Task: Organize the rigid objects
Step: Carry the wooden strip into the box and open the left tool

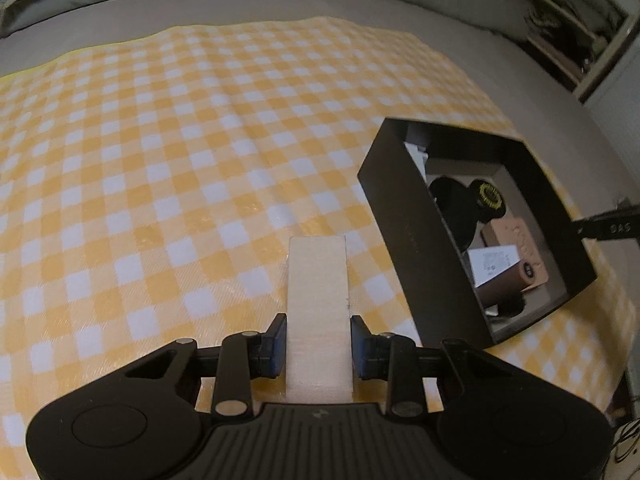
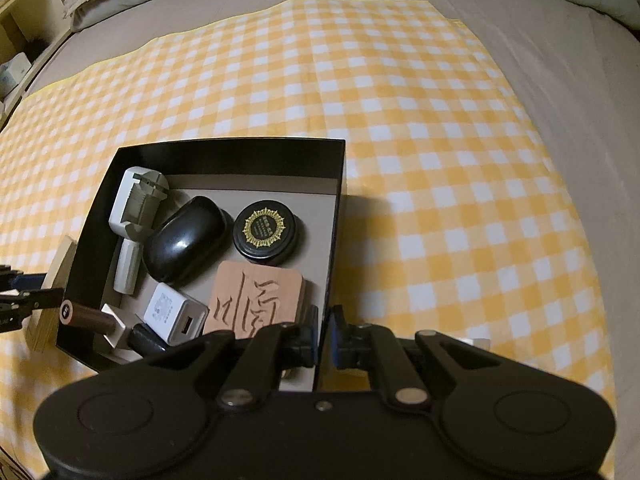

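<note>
Left gripper [image 1: 319, 346] clamps wooden block [image 1: 318, 300]; right gripper [image 2: 323, 336] pinches black box [image 2: 240, 152] wall; box crowded.

A bed [image 2: 560, 60] in grey sheeting carries a yellow-and-white checked cloth [image 2: 400, 120]; on it, a black box [image 1: 404, 232] right of the left gripper [image 1: 319, 344], whose jaws flank a pale wooden block [image 1: 318, 280].

one wooden block [image 1: 318, 304], one black box [image 2: 334, 216], two grippers
</note>
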Available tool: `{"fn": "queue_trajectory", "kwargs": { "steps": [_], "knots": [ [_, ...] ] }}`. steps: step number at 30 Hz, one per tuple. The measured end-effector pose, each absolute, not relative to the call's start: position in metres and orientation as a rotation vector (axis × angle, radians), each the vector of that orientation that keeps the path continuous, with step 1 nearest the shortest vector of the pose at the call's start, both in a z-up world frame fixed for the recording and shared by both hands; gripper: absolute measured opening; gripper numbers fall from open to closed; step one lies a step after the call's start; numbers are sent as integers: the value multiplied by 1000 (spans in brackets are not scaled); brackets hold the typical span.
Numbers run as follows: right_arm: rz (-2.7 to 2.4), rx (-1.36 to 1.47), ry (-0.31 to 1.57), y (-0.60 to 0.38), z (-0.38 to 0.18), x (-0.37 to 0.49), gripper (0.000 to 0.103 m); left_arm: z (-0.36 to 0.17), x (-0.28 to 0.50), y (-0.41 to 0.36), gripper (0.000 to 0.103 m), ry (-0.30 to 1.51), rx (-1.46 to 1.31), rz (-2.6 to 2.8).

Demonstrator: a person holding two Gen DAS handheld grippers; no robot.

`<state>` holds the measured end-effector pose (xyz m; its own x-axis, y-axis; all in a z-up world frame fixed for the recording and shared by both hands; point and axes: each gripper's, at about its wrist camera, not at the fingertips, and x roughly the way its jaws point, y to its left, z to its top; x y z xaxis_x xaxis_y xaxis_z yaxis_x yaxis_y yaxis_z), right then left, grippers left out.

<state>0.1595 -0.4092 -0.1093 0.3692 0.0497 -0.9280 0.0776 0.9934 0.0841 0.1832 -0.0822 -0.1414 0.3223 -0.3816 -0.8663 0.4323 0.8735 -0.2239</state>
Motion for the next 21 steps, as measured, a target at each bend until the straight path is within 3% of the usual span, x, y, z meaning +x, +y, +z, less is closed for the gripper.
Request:
{"fn": "queue_trajectory", "kwargs": {
  "steps": [10, 21],
  "knots": [
    [-27, 151, 1151, -412, -96, 154, 4, -89, 171, -75, 34, 986, -150, -541],
    [-18, 173, 1140, -418, -91, 144, 4, -78, 165, -155, 33, 963, -304, -665]
  ]
}}
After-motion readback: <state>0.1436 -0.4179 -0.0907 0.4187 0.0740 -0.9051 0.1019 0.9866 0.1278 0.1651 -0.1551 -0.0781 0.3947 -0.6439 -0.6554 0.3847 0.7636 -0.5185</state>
